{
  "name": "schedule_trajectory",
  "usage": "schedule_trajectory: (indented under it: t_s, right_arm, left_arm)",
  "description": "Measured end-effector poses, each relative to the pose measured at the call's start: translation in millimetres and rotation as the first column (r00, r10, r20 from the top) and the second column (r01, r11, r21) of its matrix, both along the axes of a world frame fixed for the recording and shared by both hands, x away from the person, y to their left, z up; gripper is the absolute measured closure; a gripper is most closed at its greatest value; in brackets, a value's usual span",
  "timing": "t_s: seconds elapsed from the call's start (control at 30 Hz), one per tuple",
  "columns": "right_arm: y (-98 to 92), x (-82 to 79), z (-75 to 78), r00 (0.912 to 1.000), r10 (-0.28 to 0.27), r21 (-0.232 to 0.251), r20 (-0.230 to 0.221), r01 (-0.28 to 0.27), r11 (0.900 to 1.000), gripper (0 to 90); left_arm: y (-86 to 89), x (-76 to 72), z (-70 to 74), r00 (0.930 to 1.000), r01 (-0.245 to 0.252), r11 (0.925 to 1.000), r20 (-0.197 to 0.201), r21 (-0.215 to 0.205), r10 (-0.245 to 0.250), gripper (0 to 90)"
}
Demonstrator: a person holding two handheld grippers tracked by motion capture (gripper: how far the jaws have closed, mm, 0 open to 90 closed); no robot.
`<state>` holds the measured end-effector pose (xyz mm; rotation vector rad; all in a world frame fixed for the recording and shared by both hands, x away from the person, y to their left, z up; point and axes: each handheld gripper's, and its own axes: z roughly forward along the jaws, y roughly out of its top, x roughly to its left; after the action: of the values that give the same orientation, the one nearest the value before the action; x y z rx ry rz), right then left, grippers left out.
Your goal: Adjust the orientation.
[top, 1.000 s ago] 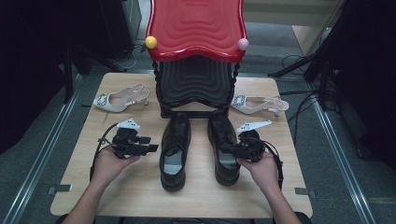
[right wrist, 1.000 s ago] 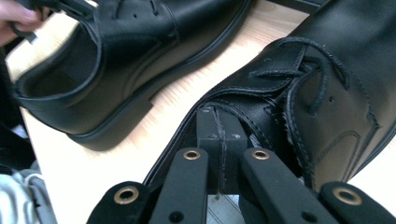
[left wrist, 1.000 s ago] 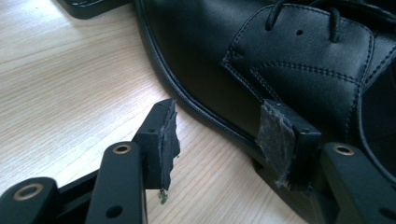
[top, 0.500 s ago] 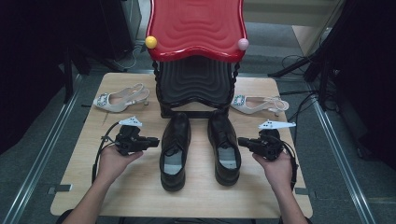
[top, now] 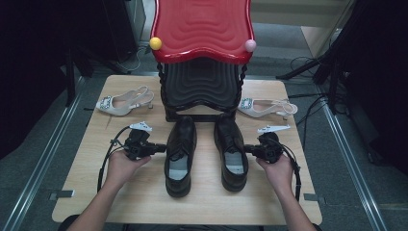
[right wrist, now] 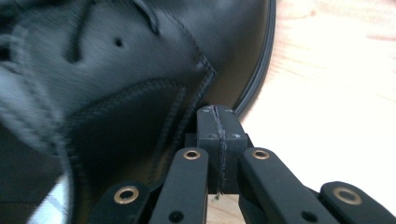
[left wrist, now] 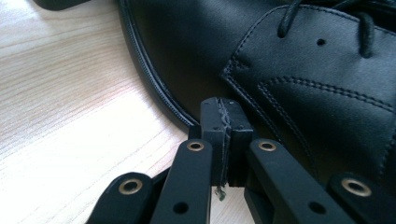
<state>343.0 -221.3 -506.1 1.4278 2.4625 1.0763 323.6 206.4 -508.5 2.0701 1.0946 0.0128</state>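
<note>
High view: no readable brand, label or writing anywhere. Showed two black leather lace-up shoes side by side on the wooden bench [top: 144, 202], toes toward a black stand under a red wavy seat [top: 202, 29], grey insoles visible. Left shoe [top: 180, 154] just beside the left gripper [top: 161, 148]; right shoe [top: 232, 151] just beside the right gripper [top: 249, 148]. Both grippers pointed inward at the shoes' outer sides, each in a hand at the bench's near half.

Left gripper view: fingers [left wrist: 219, 126] pressed flat together with nothing between them, having just been closing; tips at the shoe's welt, contact hard to judge. Showed smooth leather, double stitching, a small punched hole and a bit of lace (detail too fine for the high view).

Right gripper view: fingers [right wrist: 217, 128] likewise closed on nothing, next to the blurred upper and dark sole edge of the right shoe.

Seen from above alone: a pale slingback heel [top: 122, 102] left of the stand, its mate [top: 267, 107] to the right, plus a yellow ball [top: 155, 43] and a pink ball [top: 250, 45] on the seat's corners.
</note>
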Motion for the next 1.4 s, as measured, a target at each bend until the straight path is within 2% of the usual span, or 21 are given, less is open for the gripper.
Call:
schedule_trajectory:
  t_s: [0.2,0.3,0.4,0.5,0.67,0.77,0.9,1.2,1.33,1.4]
  right_arm:
    - [2.0,1.6,-1.9,0.9999,-0.001,0.007,-0.014,0.001,1.000,90.0]
    - [7.4,1.9,-3.4,0.9994,0.028,0.028,-0.021,-0.027,0.999,90.0]
    - [16.7,1.8,-2.5,0.9989,0.045,0.008,-0.011,-0.045,0.999,90.0]
    - [23.1,3.0,-2.2,0.9983,0.057,0.022,-0.013,-0.057,0.998,90.0]
    - [35.3,4.4,-2.0,0.9965,0.083,0.014,-0.010,-0.083,0.996,90.0]
    - [41.6,5.5,-2.3,0.9950,0.099,0.023,-0.016,-0.098,0.995,90.0]
    - [49.7,5.1,-1.9,0.9926,0.121,0.020,-0.010,-0.121,0.993,90.0]
    - [49.9,7.5,-2.4,0.9916,0.128,0.048,-0.023,-0.126,0.991,90.0]
    - [49.4,7.9,-2.6,0.9914,0.128,0.055,-0.027,-0.127,0.990,90.0]
    - [49.0,8.3,-2.6,0.9922,0.121,0.056,-0.028,-0.120,0.991,90.0]
  left_arm:
    - [-0.7,0.1,-1.7,1.0000,-0.003,1.0000,-0.003,0.009,0.003,89.7]
    - [-0.8,0.1,-1.8,1.0000,-0.003,1.0000,-0.004,0.009,0.003,89.7]
    - [0.0,-0.9,-2.5,1.0000,-0.002,1.0000,-0.008,0.007,0.003,89.7]
    - [0.4,-2.2,-5.1,0.9997,-0.001,0.9999,-0.023,0.014,0.001,89.7]
    - [-0.9,-5.0,-6.9,0.9994,0.004,1.0000,-0.034,0.006,-0.004,89.7]
    - [-4.7,-6.4,-9.4,0.9991,0.004,0.9999,-0.042,0.015,-0.003,89.9]
    - [-5.7,-8.1,-9.1,0.9982,0.003,1.0000,-0.059,-0.004,-0.003,90.0]
    - [-16.1,-15.2,-8.8,0.9971,0.052,0.9987,-0.057,-0.001,-0.052,90.0]
    - [-21.8,-17.6,-9.2,0.9944,0.073,0.9972,-0.076,-0.017,-0.074,90.0]
    - [-25.7,-19.5,-9.5,0.9939,0.083,0.9965,-0.071,-0.012,-0.084,90.0]
